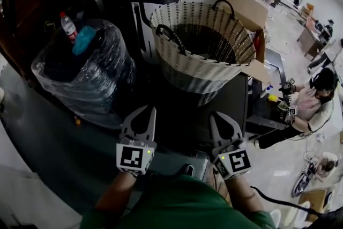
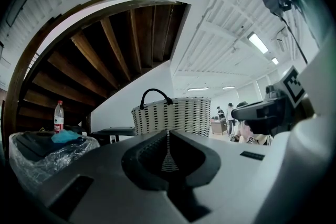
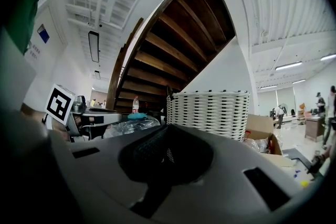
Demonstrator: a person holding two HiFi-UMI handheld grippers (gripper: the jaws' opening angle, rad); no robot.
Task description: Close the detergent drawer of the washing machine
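Dark washing machine bears a basket; left hand-held gripper and right hand-held gripper are closed, empty.

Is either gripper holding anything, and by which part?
Nothing is held. The left gripper and the right gripper each have their fingers shut together with nothing between them; the white woven basket stands beyond, untouched.

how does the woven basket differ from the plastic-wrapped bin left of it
The woven basket is striped with handles; the plastic-wrapped bin is dark under clear film. The bin carries a bottle and blue cloth; the basket looks empty. Both stand upright.
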